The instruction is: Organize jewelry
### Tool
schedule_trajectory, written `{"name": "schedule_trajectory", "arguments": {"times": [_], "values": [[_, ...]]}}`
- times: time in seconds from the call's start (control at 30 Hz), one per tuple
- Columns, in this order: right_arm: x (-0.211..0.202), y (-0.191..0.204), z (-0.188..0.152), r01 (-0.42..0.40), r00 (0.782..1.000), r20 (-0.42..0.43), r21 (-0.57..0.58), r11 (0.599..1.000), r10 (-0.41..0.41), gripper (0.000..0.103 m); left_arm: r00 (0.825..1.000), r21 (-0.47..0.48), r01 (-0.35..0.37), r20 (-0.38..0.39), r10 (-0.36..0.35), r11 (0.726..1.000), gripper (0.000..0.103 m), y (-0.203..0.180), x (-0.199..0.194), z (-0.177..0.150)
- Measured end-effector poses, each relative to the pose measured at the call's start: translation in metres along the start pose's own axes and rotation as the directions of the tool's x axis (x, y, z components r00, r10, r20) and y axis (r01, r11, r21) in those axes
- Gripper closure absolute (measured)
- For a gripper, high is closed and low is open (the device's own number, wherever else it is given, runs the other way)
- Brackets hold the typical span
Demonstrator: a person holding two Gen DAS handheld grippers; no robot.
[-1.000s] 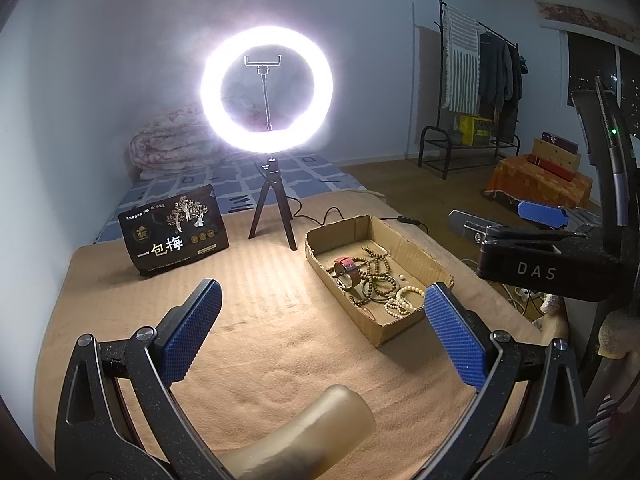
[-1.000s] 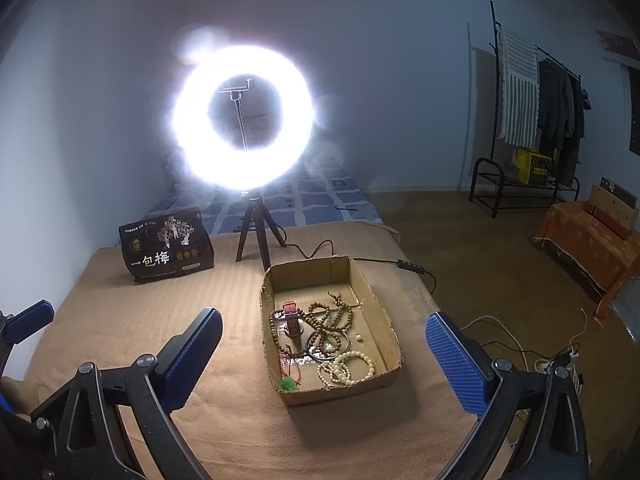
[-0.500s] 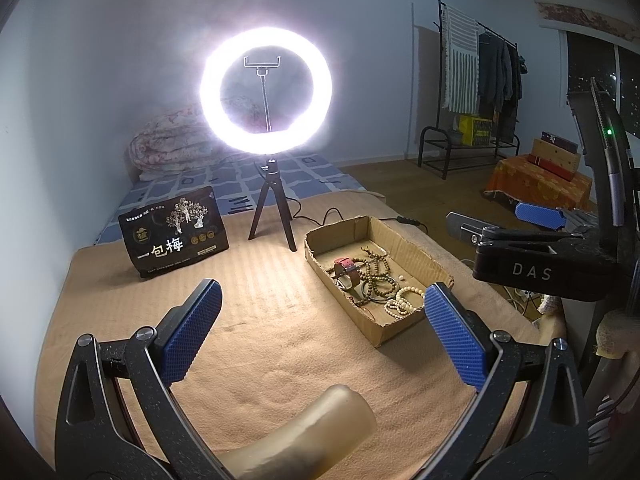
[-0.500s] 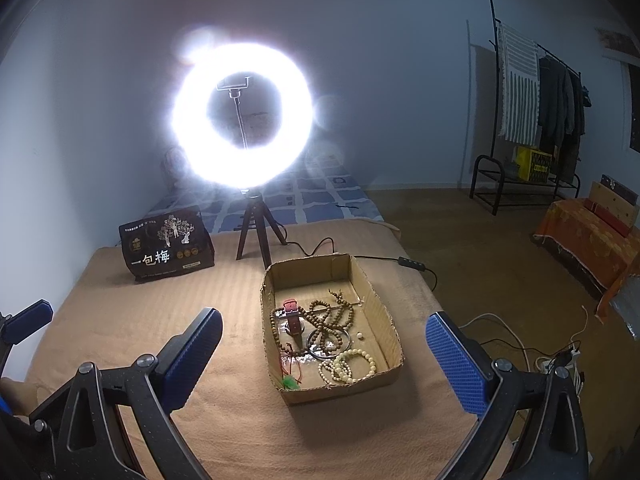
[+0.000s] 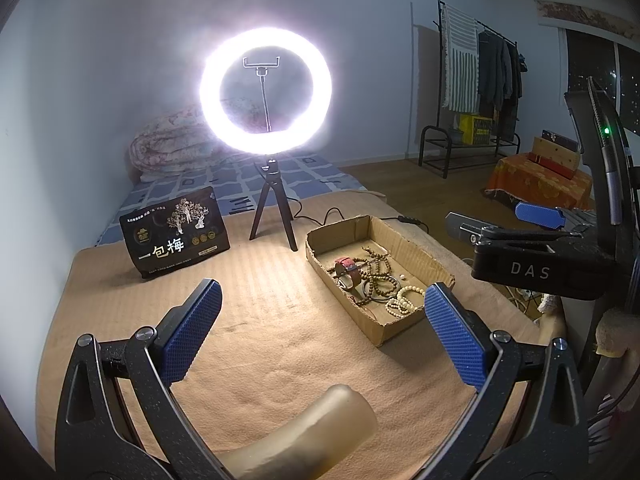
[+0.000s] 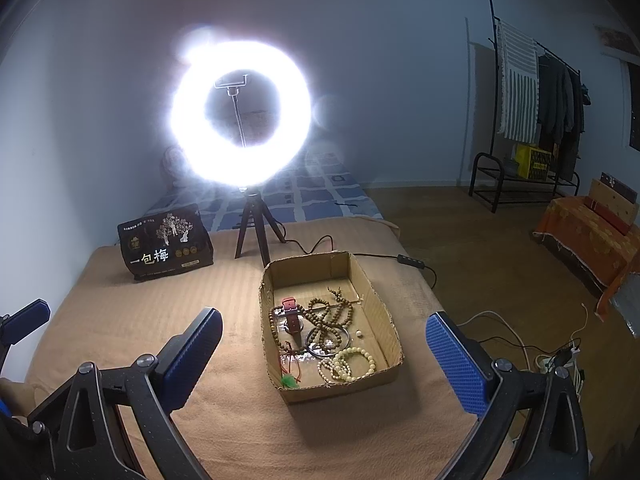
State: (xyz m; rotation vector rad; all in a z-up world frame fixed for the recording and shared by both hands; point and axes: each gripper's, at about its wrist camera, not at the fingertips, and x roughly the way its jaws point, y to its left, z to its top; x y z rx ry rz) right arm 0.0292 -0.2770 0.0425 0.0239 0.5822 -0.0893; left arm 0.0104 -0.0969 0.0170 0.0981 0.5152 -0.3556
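Note:
A shallow cardboard box [image 6: 382, 308] [image 5: 416, 258] sits on the tan blanket. It holds a red watch [image 6: 291, 314] [image 5: 347, 268], brown bead strands [image 6: 330, 314] [image 5: 378, 276], a dark bangle [image 6: 326, 338], cream bead bracelets [image 6: 350, 364] [image 5: 404, 298] and a green-tipped red cord [image 6: 289, 378]. My left gripper [image 5: 322, 334] is open and empty over the blanket, left of the box. My right gripper [image 6: 324, 354] is open and empty, above the box's near end; its body shows in the left wrist view [image 5: 536, 264].
A lit ring light on a tripod [image 5: 266, 88] [image 6: 240, 118] stands behind the box, its cable [image 6: 400, 258] trailing right. A black snack bag [image 5: 176, 238] [image 6: 166, 242] stands at back left. A tan cylinder [image 5: 316, 432] lies below my left gripper. The blanket's right edge [image 6: 436, 300] drops to the floor.
The right gripper has lowered and moved slightly toward the box. The left gripper has barely moved. Both stay open.

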Motion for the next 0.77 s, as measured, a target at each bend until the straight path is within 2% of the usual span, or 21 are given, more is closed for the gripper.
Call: {"name": "schedule_trajectory", "arguments": {"times": [0.77], "values": [[0.0004,0.0002,-0.0003,-0.001,1.000,-0.003,0.001,1.000,0.001,0.000,1.000,0.001,-0.023,-0.001,0.023,1.000,0.000,0.0081,-0.0022,0.0016]]}}
